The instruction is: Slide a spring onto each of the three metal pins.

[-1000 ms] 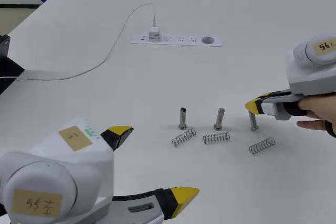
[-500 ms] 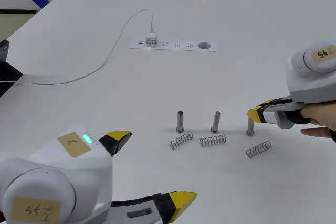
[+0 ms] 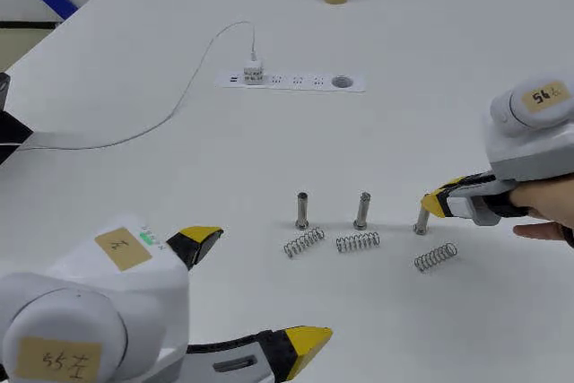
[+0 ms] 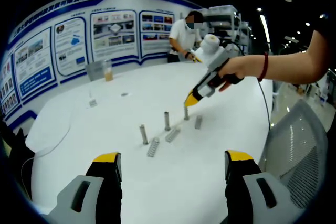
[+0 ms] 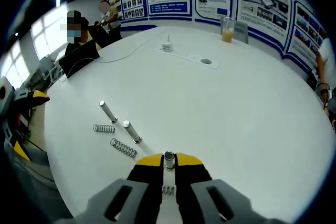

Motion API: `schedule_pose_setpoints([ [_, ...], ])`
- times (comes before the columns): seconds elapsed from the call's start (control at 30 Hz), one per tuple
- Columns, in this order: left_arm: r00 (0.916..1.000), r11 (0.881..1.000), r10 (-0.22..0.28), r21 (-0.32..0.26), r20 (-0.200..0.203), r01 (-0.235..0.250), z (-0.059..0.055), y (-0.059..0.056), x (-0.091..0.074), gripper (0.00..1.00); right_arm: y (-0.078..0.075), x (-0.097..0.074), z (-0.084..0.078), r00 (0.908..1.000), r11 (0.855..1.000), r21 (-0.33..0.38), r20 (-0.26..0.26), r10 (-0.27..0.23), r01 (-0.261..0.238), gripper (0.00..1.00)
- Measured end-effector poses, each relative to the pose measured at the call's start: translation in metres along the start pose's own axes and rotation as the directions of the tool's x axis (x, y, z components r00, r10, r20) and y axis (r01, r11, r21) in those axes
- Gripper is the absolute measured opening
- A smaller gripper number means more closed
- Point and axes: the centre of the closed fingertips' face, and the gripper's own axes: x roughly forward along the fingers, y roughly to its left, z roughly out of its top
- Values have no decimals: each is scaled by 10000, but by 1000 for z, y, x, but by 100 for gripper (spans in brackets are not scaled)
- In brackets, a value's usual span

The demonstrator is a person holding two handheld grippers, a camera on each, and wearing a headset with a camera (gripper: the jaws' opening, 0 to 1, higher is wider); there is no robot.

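the right gripper (image 5: 168,161) was pinched on the rightmost pin (image 3: 421,221) near its top, its spring (image 3: 436,256) lying just beside on the worktop (image 3: 404,132). the left gripper (image 4: 173,157) hung spread, well apart. any sideways pull could topple that pin and roll it across the worktop.

Left pin (image 3: 302,210), middle pin (image 3: 362,210) and right pin (image 3: 421,220) stand upright (all bare), springs (image 3: 358,241) lying beside them.
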Motion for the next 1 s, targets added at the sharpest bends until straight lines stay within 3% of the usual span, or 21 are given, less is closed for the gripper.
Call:
schedule_pose_setpoints([
  [0.7, 10000, 9999, 87, 69, -44, -87, 0, 1, -2, 82, 4, -2, -2, 9998, 9999, -73, -95, 149, -150, 9],
  [1.0, 9999, 9998, 104, 156, -58, -103, 1, 2, -3, 82, 10, -9, 2, 9996, 9996, -117, 121, 269, -267, 20],
])
